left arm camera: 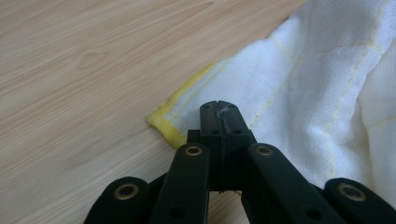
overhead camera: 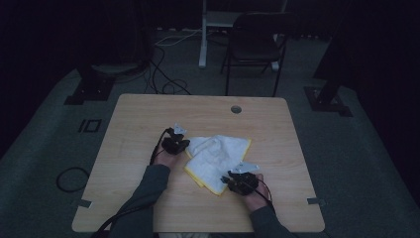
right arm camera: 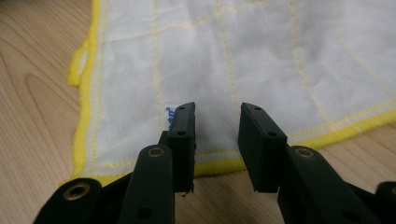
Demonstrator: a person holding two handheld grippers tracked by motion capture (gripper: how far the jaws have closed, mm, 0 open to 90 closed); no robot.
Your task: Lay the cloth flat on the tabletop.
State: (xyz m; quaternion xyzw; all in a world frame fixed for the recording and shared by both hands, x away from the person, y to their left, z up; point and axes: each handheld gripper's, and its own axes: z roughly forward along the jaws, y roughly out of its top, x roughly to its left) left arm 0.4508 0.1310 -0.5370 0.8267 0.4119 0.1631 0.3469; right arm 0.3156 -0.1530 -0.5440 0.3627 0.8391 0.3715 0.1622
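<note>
Jaws of the left gripper (left arm camera: 219,109) are pressed fully together, their tips resting on the white cloth (left arm camera: 322,88) just inside its yellow-hemmed corner (left arm camera: 163,123); whether a pinch of fabric is caught between them I cannot tell, though a few fibres show at the seam. Jaws of the right gripper (right arm camera: 217,126) stand partly apart with nothing between the pads, hanging over the cloth's near yellow hem (right arm camera: 327,128), with bare fabric showing through the gap.

Outward from there, the cloth (overhead camera: 218,156) lies rumpled and partly folded in the middle of the desk (overhead camera: 138,119), its long axis running slantwise from the far left, by the left gripper (overhead camera: 174,144), to the near right, by the right gripper (overhead camera: 241,179). Each hand sits at its own end, so neither has to cross over. I judge that the coming move turns on the right jaws sinking straight onto the hem below them.

Count: one cloth, two grippers, one desk.
</note>
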